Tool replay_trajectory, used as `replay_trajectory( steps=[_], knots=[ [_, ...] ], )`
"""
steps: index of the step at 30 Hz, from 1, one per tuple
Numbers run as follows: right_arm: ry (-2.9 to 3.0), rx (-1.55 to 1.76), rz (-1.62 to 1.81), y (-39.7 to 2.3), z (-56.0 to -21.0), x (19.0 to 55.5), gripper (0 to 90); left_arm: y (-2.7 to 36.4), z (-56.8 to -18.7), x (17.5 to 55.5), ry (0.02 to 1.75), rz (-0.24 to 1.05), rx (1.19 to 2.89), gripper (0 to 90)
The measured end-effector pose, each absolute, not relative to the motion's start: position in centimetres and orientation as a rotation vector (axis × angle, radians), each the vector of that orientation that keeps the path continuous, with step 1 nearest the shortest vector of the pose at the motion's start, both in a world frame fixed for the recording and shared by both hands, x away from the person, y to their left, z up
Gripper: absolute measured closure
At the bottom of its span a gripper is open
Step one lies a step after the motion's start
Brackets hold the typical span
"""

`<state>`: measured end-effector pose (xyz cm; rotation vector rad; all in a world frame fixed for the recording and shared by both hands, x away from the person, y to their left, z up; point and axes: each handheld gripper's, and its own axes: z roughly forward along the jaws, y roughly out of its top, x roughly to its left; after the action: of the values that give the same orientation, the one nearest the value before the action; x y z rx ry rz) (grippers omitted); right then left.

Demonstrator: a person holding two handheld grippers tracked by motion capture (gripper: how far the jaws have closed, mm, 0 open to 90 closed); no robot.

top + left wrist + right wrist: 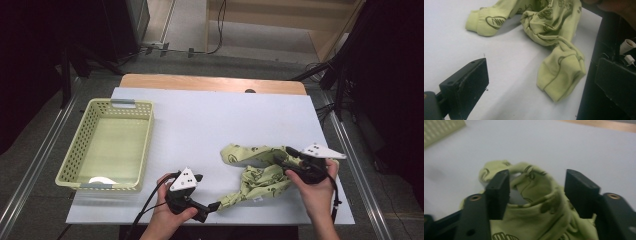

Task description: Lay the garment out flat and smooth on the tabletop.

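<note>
A green printed garment (255, 175) lay crumpled on the white bench (210, 125). The left hand-held gripper (212, 206) stood wide apart at its cuff; the right hand-held gripper (281, 159) straddled a fold, jaws apart. A basket (80, 150) sat well left.

Hidden, cropped and blurred parts

In the right gripper view the cloth (536, 202) is soft with blur, its print unreadable, and it runs off the bottom edge; the basket (441, 130) is cut to a blurred corner at top left. In the left gripper view the cloth's upper part leaves the top edge, and one pad (616, 82) is cropped by the right edge. In the high view the person's forearms are cut off at the bottom, the right gripper (292, 161) covers part of the cloth, and a white thing (101, 180) in the basket is too small to tell.
</note>
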<state>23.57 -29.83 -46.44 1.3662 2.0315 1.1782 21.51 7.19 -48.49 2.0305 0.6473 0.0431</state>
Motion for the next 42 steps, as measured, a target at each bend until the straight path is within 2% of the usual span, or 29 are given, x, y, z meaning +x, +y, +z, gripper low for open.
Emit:
replay_trajectory(
  steps=[2,4,6,12,17,19,22,24,25,27,32,37,42],
  knots=[
    [2.044,1.377,1.169,-28.8,-47.1,23.6,70.4,7.2,-48.4,21.7,0.663,0.057,2.03,0.0],
    [2.058,1.367,1.178,-28.0,-47.5,23.6,80.5,7.2,-48.4,22.0,0.664,0.067,2.03,0.0],
    [2.054,1.332,1.193,-27.2,-47.4,23.3,83.5,7.1,-48.3,22.2,0.677,0.092,2.035,0.0],
    [2.058,1.218,1.271,-23.8,-46.6,22.2,84.6,7.0,-47.2,23.1,0.696,0.168,2.02,0.0],
    [2.172,1.13,1.338,-20.7,-46.6,21.6,84.4,7.3,-46.1,23.8,0.703,0.187,1.979,5.9],
    [2.238,1.065,1.374,-20.1,-46.4,21.5,80.2,7.3,-45.8,24.0,0.706,0.199,1.974,5.9],
    [2.29,0.998,1.389,-19.9,-45.9,21.3,55.3,7.2,-45.8,24.3,0.711,0.199,1.968,5.9],
    [2.267,0.98,1.399,-20.6,-45.2,21.3,41.6,7.2,-45.8,24.5,0.711,0.194,1.963,10.4],
    [2.248,0.972,1.435,-21.2,-44.8,21.3,40.3,7.1,-45.9,24.6,0.718,0.19,1.96,14.2],
    [2.176,0.986,1.474,-23.3,-43.9,21.6,37.1,6.8,-46.0,24.9,0.739,0.204,1.97,14.0],
    [2.019,1.146,1.47,-28.6,-43.8,22.4,37.7,5.8,-46.4,25.6,0.76,0.182,1.988,15.5],
    [1.98,1.356,1.313,-32.4,-46.1,24.0,39.3,4.5,-47.0,27.1,0.791,0.149,1.993,21.6],
    [2.007,1.459,1.167,-34.2,-49.6,25.6,39.0,3.0,-48.1,28.8,0.833,0.143,2.031,30.7]
  ],
)
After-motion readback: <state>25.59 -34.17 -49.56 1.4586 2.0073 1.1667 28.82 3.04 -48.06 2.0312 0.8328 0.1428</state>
